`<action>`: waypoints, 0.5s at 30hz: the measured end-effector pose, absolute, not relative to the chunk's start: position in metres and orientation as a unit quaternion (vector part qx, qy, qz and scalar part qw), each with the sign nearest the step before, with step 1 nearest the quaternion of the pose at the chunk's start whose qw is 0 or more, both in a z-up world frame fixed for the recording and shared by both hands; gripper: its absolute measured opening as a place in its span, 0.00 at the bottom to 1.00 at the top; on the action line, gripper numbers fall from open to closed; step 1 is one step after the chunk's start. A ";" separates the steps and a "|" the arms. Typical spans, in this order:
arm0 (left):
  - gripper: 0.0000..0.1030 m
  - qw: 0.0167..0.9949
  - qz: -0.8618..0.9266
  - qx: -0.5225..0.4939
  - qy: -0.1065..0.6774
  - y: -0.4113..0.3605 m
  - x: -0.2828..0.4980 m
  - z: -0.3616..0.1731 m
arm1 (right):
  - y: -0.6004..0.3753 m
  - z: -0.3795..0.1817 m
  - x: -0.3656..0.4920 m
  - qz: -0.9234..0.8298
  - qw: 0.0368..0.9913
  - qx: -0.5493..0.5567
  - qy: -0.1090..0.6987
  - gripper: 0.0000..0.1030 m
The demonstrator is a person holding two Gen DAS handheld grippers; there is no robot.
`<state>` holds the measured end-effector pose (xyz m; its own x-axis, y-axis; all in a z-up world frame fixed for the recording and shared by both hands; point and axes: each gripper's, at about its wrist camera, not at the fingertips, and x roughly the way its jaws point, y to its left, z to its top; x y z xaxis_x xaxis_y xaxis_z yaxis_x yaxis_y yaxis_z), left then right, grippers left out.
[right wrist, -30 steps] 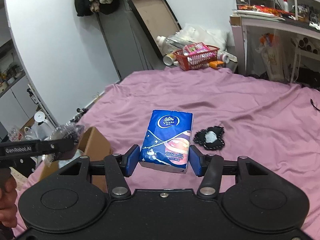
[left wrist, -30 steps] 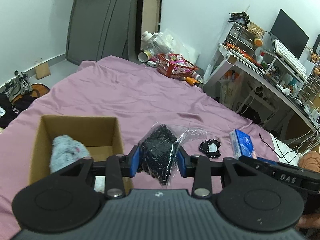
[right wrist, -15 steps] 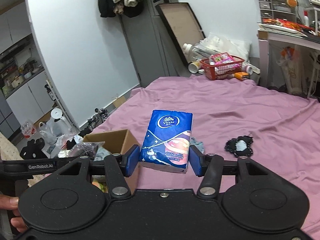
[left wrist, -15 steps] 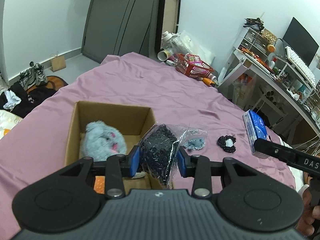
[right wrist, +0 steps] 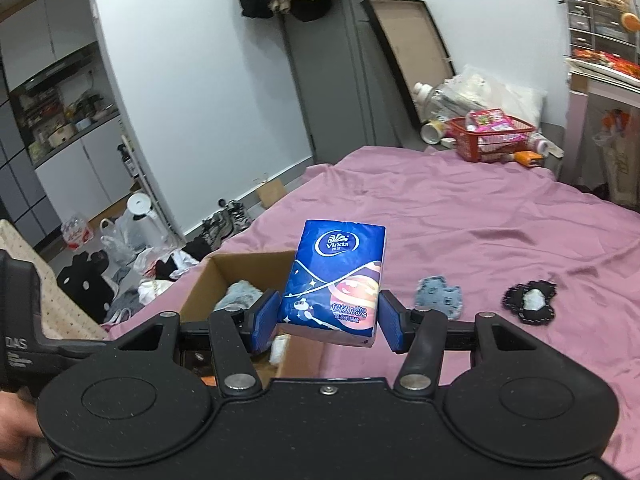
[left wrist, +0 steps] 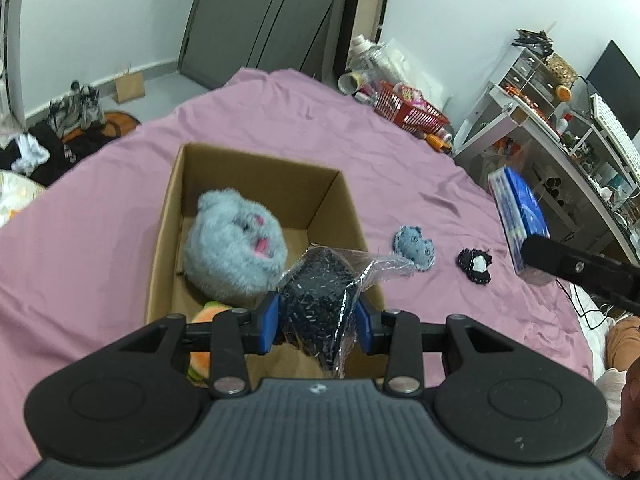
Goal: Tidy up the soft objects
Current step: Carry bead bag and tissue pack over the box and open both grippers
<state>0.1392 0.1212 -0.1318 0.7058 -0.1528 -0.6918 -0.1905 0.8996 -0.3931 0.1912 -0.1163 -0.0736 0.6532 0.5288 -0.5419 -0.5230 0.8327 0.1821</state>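
Observation:
My left gripper [left wrist: 318, 320] is shut on a clear bag of black beads [left wrist: 320, 300], held over the near right corner of an open cardboard box [left wrist: 256, 168]. Inside the box lie a fluffy grey plush [left wrist: 234, 244] and an orange-green soft toy [left wrist: 208, 312]. My right gripper [right wrist: 326, 322] is shut on a blue tissue pack [right wrist: 336, 276], held in the air just right of the box [right wrist: 236, 264]. That tissue pack [left wrist: 516, 208] also shows at the right of the left wrist view. On the purple bedsheet lie a small grey-blue pad [left wrist: 416, 246] and a small black-and-white piece [left wrist: 476, 266].
A red basket [left wrist: 408, 112] and bottles sit at the bed's far end. A cluttered desk with shelves [left wrist: 560, 136] runs along the right. Shoes and clothes [left wrist: 76, 108] lie on the floor to the left. A hand [left wrist: 628, 420] shows at the lower right.
Both grippers have moved left toward the box, each still holding its object. The bead bag now hangs over the box's corner, and the tissue pack is close beside the box.

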 end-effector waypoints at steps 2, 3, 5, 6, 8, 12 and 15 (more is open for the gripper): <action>0.40 0.891 0.015 -0.230 0.391 0.123 0.140 -0.135 | -0.110 -0.073 0.190 0.296 0.907 0.001 0.299 0.51; 0.41 0.889 0.015 -0.231 0.396 0.124 0.141 -0.137 | -0.106 -0.073 0.190 0.299 0.906 -0.001 0.299 0.51; 0.43 0.885 0.016 -0.233 0.403 0.125 0.141 -0.139 | -0.100 -0.072 0.190 0.305 0.904 -0.004 0.300 0.51; 0.45 0.883 0.017 -0.236 0.405 0.126 0.142 -0.140 | -0.097 -0.073 0.190 0.307 0.903 -0.005 0.300 0.51; 0.47 0.882 0.023 -0.239 0.405 0.130 0.140 -0.139 | -0.091 -0.073 0.191 0.312 0.901 -0.006 0.302 0.51; 0.51 0.889 0.030 -0.238 0.390 0.136 0.135 -0.131 | -0.083 -0.075 0.191 0.321 0.897 -0.008 0.305 0.51; 0.51 0.892 0.035 -0.237 0.383 0.140 0.133 -0.125 | -0.078 -0.076 0.190 0.327 0.893 -0.010 0.308 0.51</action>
